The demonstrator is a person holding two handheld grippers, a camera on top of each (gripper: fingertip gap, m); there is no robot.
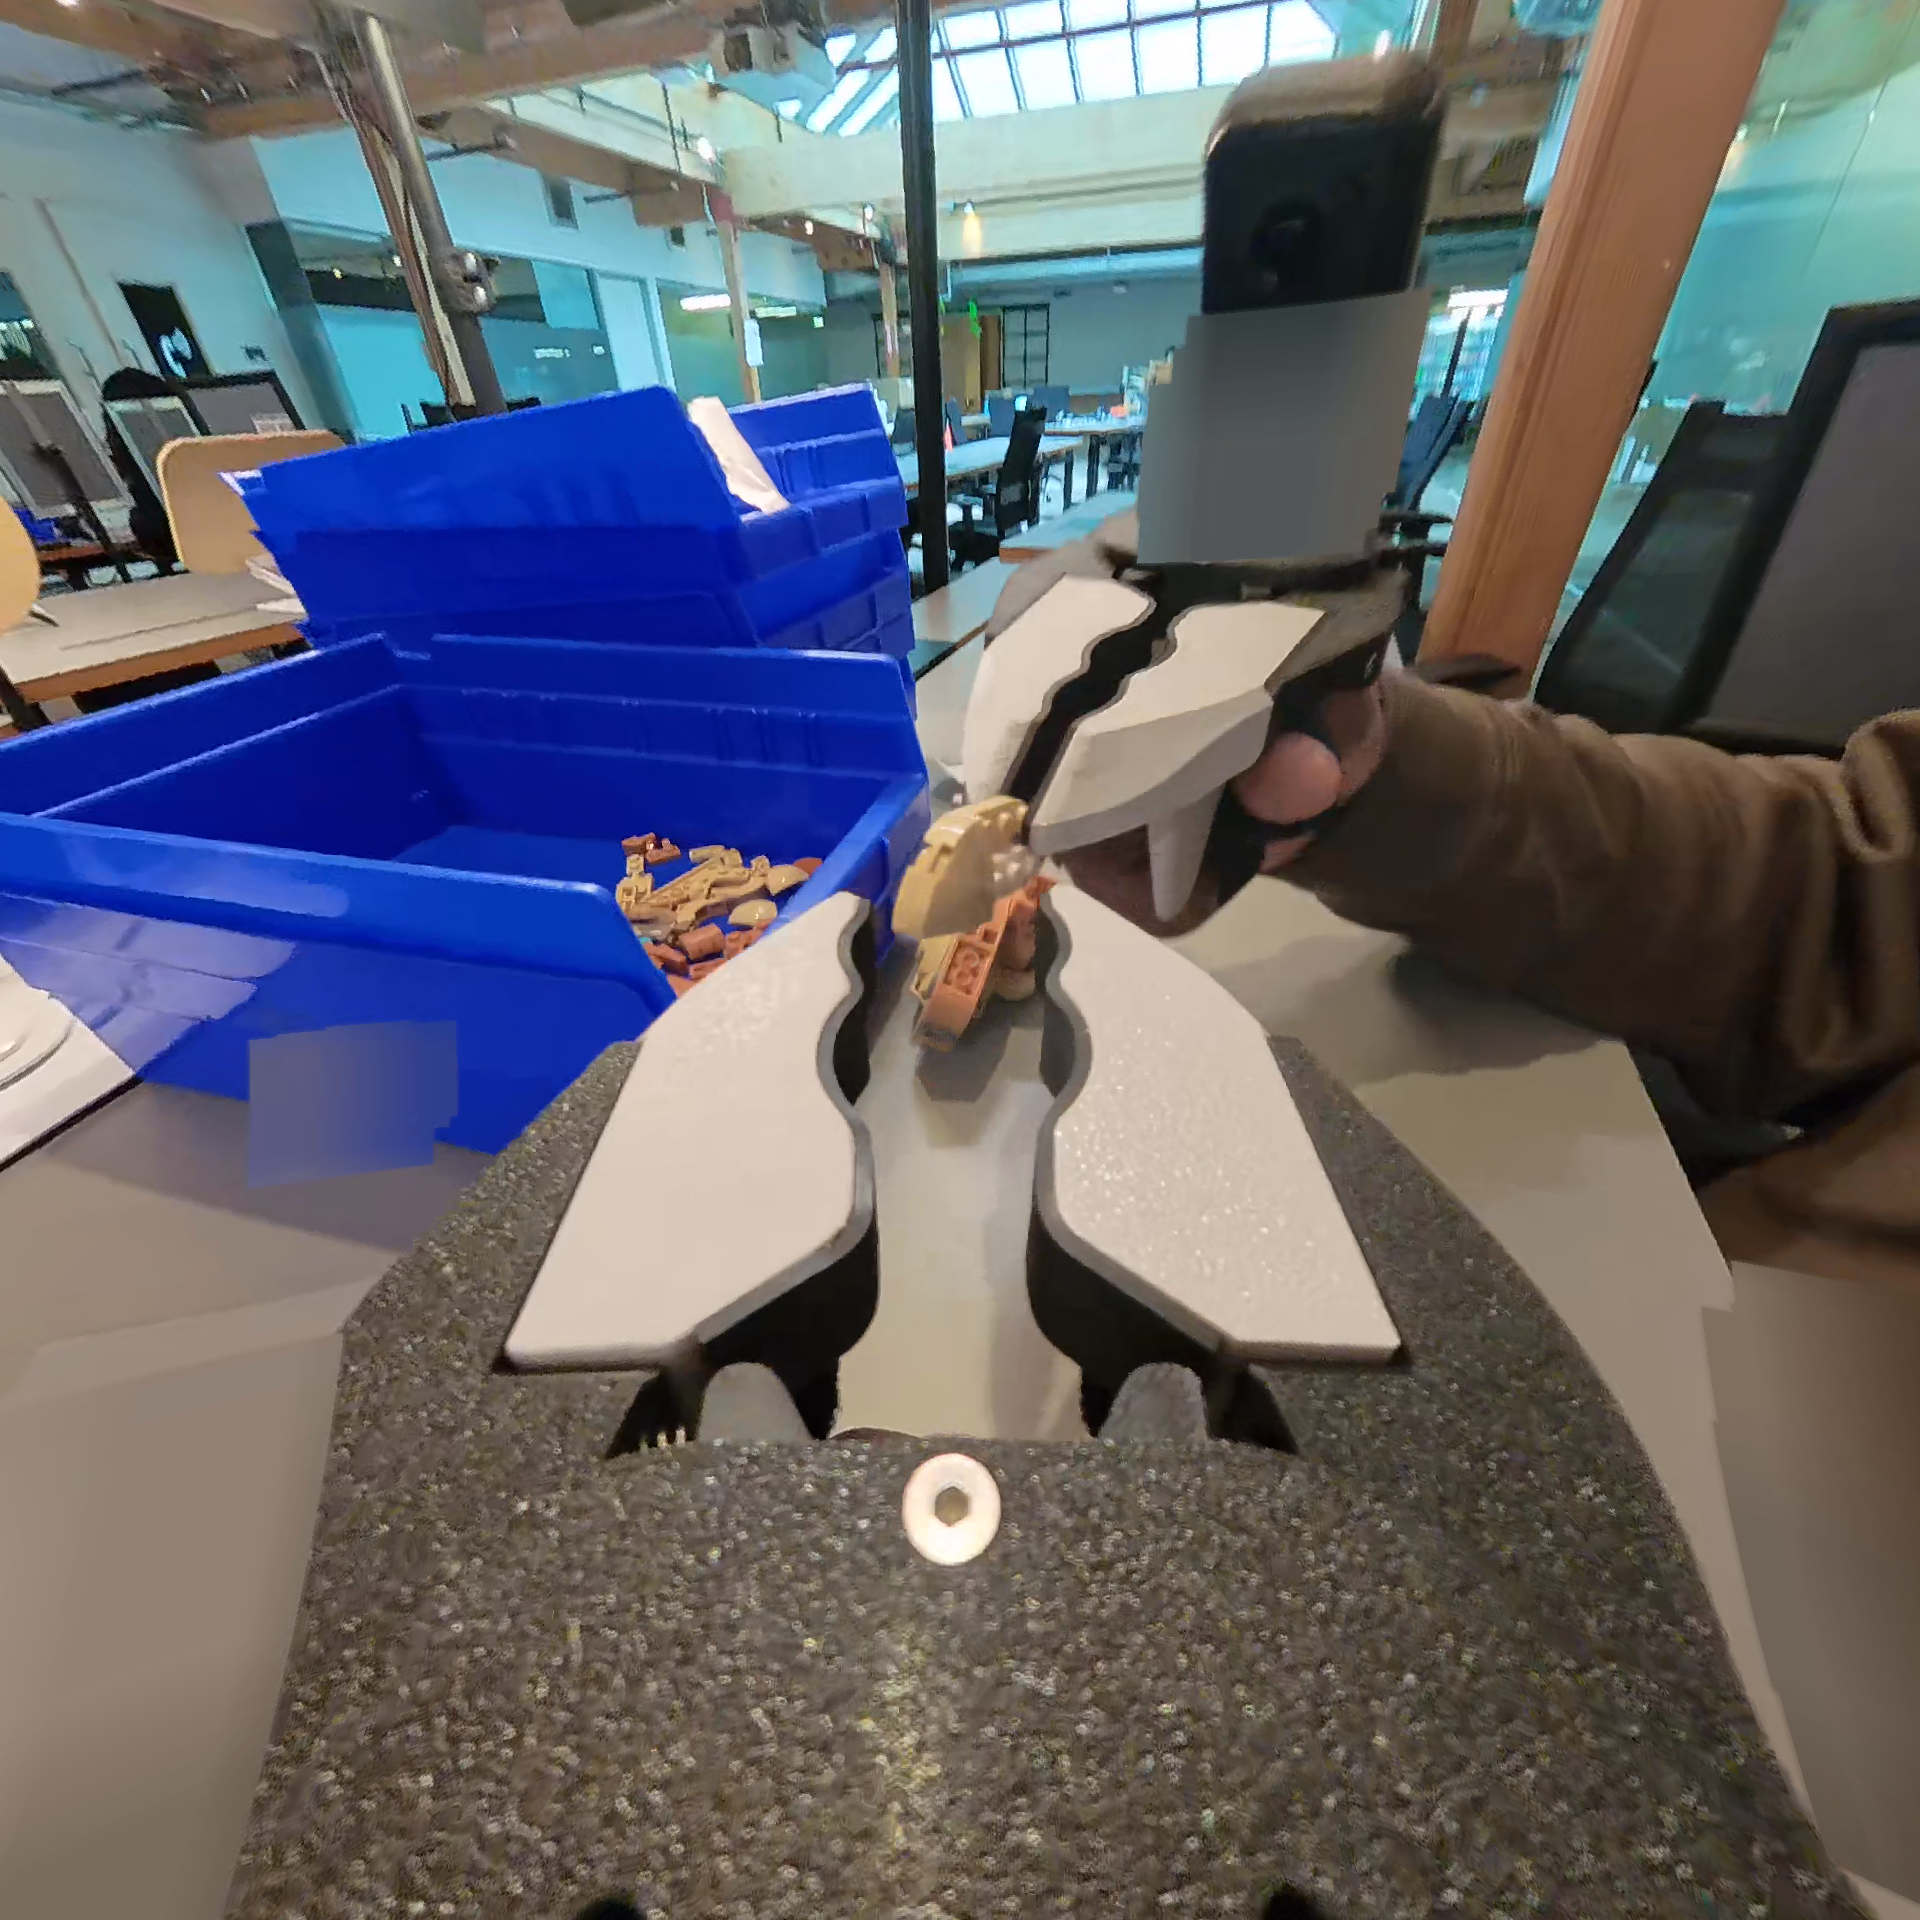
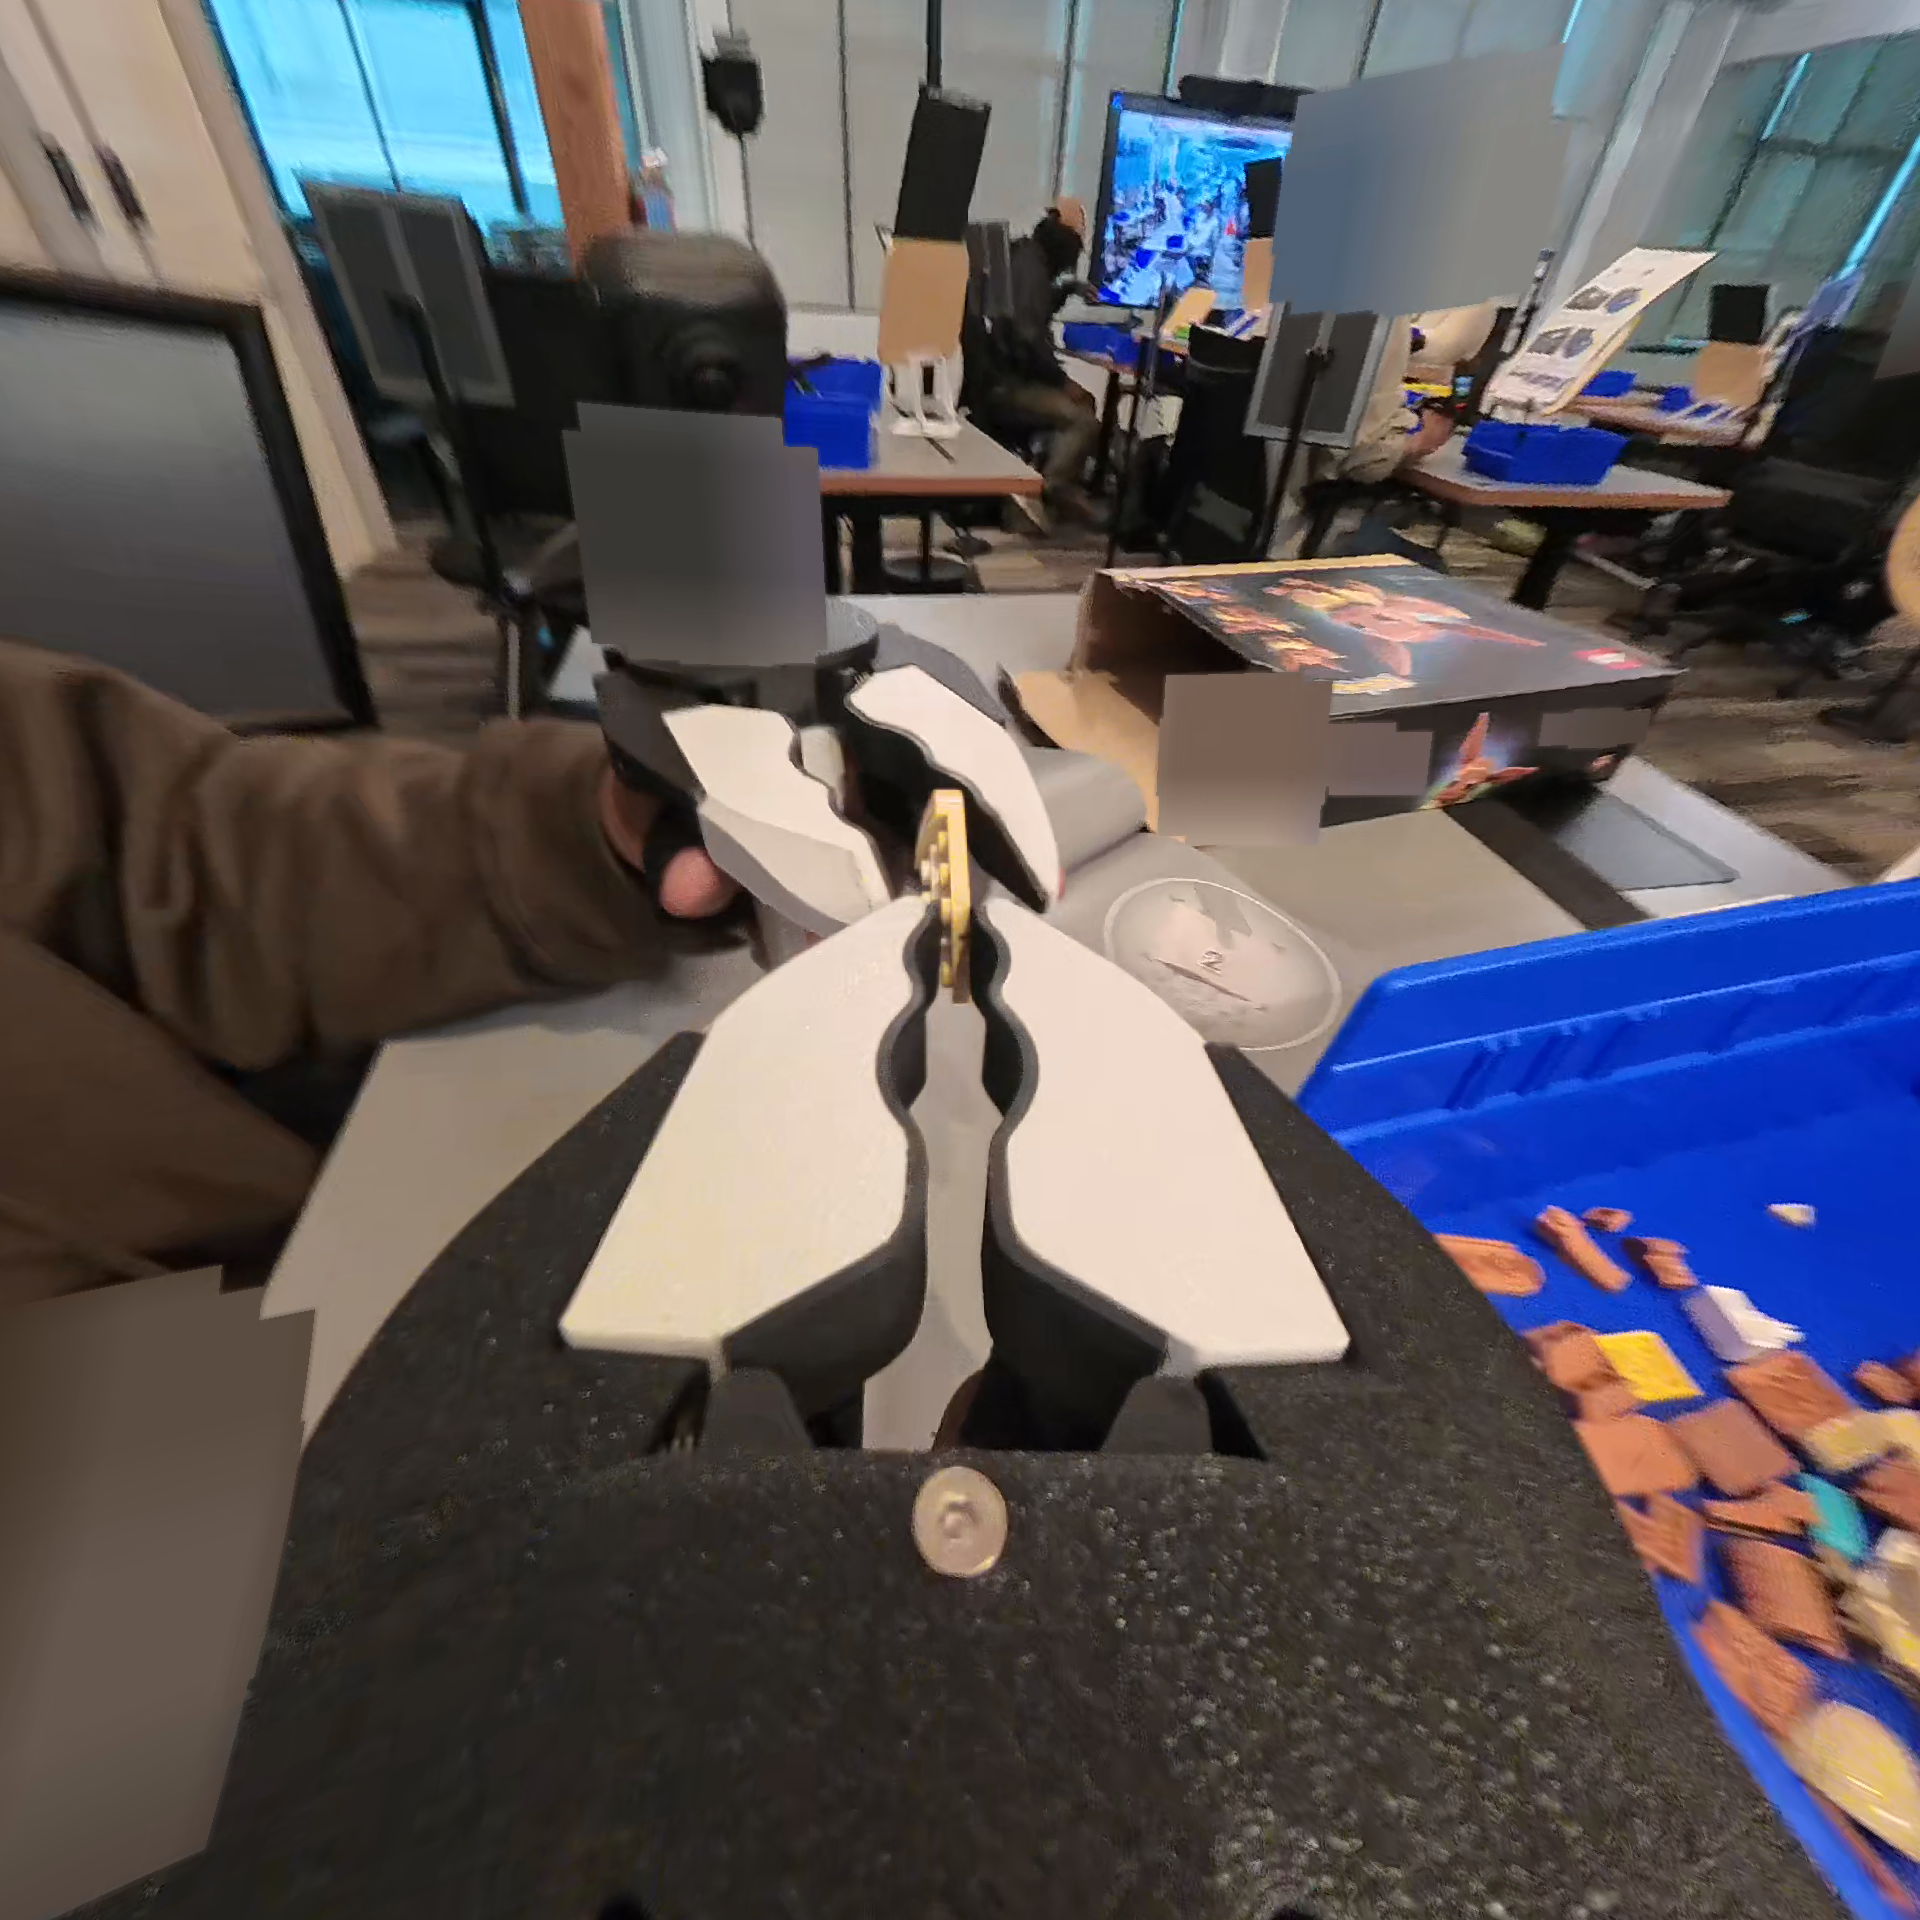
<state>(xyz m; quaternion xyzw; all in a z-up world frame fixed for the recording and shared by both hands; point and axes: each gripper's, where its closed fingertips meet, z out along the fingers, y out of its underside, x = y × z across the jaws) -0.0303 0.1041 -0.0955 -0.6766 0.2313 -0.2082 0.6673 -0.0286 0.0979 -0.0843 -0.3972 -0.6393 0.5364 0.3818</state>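
where right jaws pinch a tan plate (image 2: 948, 904), left jaws apart.

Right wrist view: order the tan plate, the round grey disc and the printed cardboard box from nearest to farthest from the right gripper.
1. Tan plate: pinched edge-on at the right gripper's fingertips.
2. Round grey disc: flat on the table, just ahead to the right.
3. Printed cardboard box: farther back on the right.
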